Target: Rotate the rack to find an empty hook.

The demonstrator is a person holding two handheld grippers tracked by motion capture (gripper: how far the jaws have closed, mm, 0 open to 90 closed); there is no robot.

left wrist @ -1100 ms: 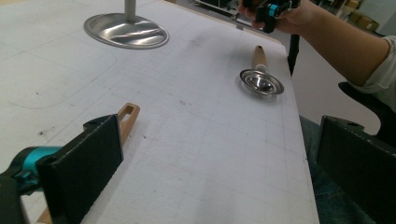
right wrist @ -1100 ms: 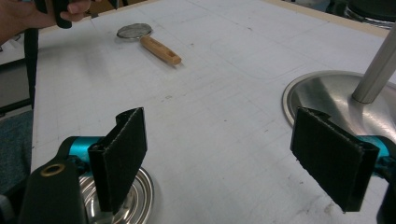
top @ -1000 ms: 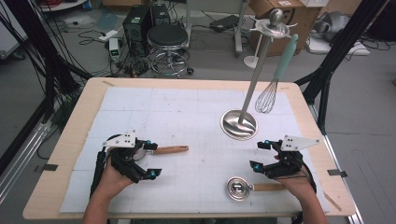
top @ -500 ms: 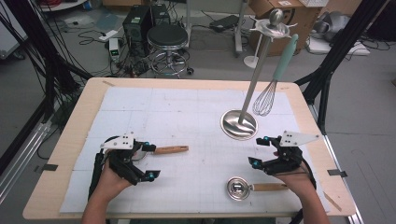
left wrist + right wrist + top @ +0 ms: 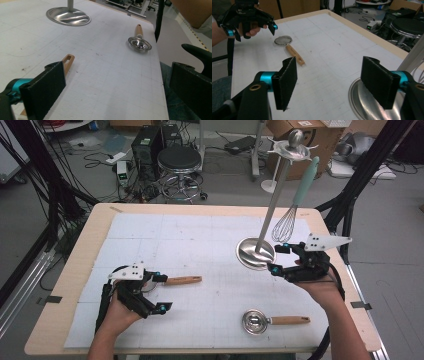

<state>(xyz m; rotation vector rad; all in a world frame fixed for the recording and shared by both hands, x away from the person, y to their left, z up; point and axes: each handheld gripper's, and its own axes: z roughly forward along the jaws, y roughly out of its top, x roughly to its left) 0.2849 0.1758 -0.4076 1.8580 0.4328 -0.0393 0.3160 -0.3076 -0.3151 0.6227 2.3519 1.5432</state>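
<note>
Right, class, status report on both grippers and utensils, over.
Left gripper open, sieve handle beside one jaw. Right gripper open, jaws just closing, nothing between, by stand base. Scoop lies free. Nothing in the way.

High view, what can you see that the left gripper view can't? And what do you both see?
High view's extras: the teal-handled whisk hanging on the stand, the black stool, and the person's left hand.

Left gripper view's extras: a close look at its own black fingers, the slot in the tip of the wooden handle beside them, and blue jeans at the right.

Both share: the stand's shiny round base, the little steel scoop and the white mat.
</note>
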